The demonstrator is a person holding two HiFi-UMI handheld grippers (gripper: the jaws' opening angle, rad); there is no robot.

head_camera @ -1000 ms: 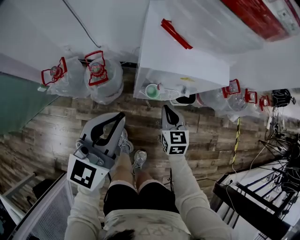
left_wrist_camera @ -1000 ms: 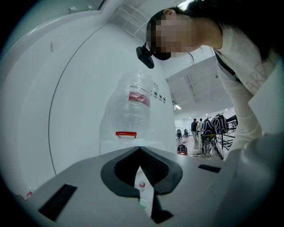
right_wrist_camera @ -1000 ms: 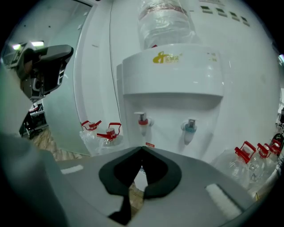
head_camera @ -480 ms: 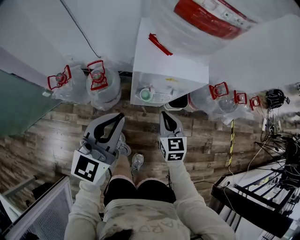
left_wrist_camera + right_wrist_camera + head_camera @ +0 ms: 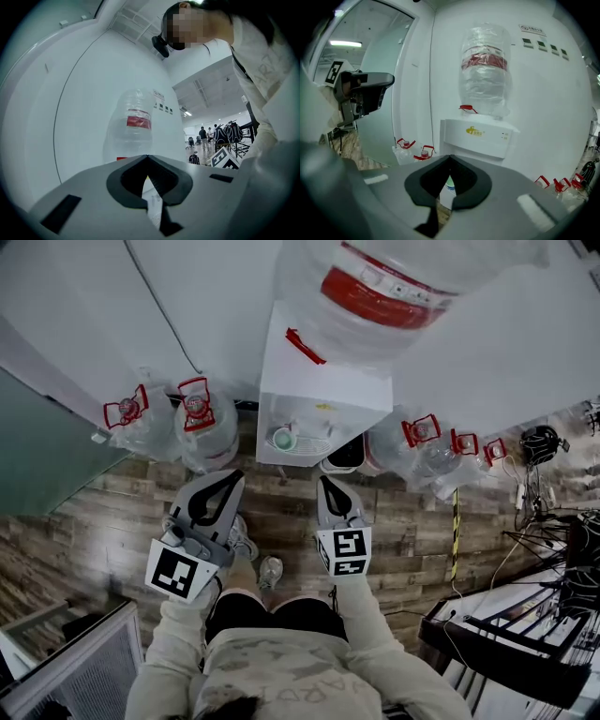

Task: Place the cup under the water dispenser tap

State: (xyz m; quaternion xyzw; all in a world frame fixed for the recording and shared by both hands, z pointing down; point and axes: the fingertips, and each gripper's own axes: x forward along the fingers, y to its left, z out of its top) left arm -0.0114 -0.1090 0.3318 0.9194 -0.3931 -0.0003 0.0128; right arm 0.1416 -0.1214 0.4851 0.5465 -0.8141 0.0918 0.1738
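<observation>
A pale green cup (image 5: 282,438) stands on the drip tray of the white water dispenser (image 5: 319,390), below its taps. A large clear bottle with a red label (image 5: 394,282) sits on top of the dispenser. My left gripper (image 5: 230,476) and right gripper (image 5: 328,482) hover side by side in front of the dispenser, both shut and empty, well short of the cup. In the right gripper view the cup (image 5: 449,184) shows through the gap behind the closed tips of the right gripper (image 5: 450,158). The left gripper (image 5: 147,158) points at the bottle (image 5: 133,126).
Spare water bottles with red handles stand on the wood floor left (image 5: 202,413) and right (image 5: 422,442) of the dispenser. A dark bin (image 5: 349,454) sits beside its base. Cables (image 5: 539,446) and a black rack (image 5: 506,643) lie to the right.
Both grippers have risen, still shut and empty. The head view has pulled back, so the dispenser and cup look smaller and lower, and the bottle shows more.
</observation>
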